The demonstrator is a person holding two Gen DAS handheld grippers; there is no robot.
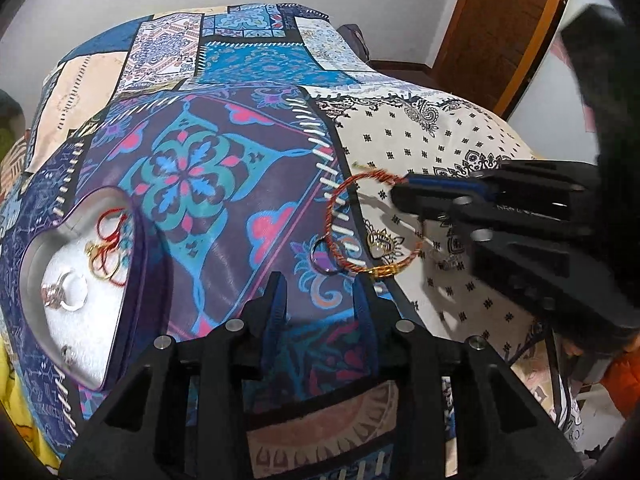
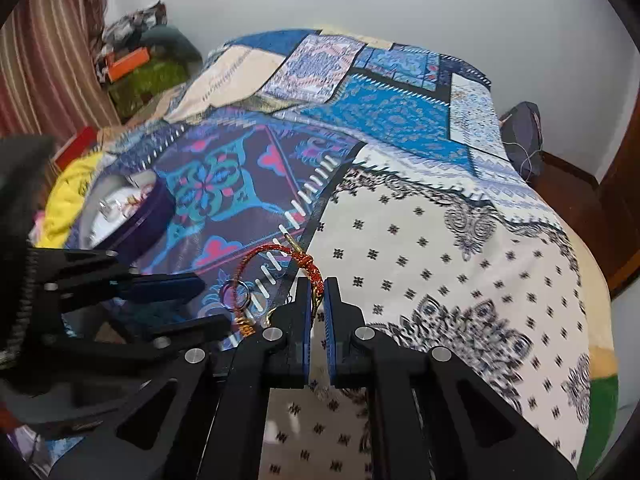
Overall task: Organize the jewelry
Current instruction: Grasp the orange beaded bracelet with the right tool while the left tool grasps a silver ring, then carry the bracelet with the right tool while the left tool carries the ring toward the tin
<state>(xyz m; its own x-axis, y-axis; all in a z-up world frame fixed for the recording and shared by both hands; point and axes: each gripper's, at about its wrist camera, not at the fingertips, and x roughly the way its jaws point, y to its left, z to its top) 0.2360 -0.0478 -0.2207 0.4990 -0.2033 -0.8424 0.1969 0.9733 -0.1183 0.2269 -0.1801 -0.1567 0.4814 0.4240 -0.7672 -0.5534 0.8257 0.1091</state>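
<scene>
A red-and-gold twisted bangle (image 1: pixel 340 216) hangs tilted above the patchwork bedspread, held at its far rim by my right gripper (image 1: pixel 404 192), which is shut on it; in the right wrist view the bangle (image 2: pixel 276 254) runs between the blue pads (image 2: pixel 307 312). My left gripper (image 1: pixel 320 292) is open and empty, just in front of the bangle and a dark ring (image 1: pixel 324 256) lying on the cloth. A heart-shaped blue box (image 1: pixel 76 300) at the left holds red-thread bangles (image 1: pixel 108 248) and silver rings (image 1: pixel 60 292). A small pendant (image 1: pixel 380 244) lies under the bangle.
The bed is covered by a patterned quilt (image 1: pixel 224 176). A wooden door (image 1: pixel 500 20) stands at the back right. Clutter and a striped curtain (image 2: pixel 52 60) sit at the far left of the bed in the right wrist view. A yellow cloth (image 2: pixel 68 192) lies by the box.
</scene>
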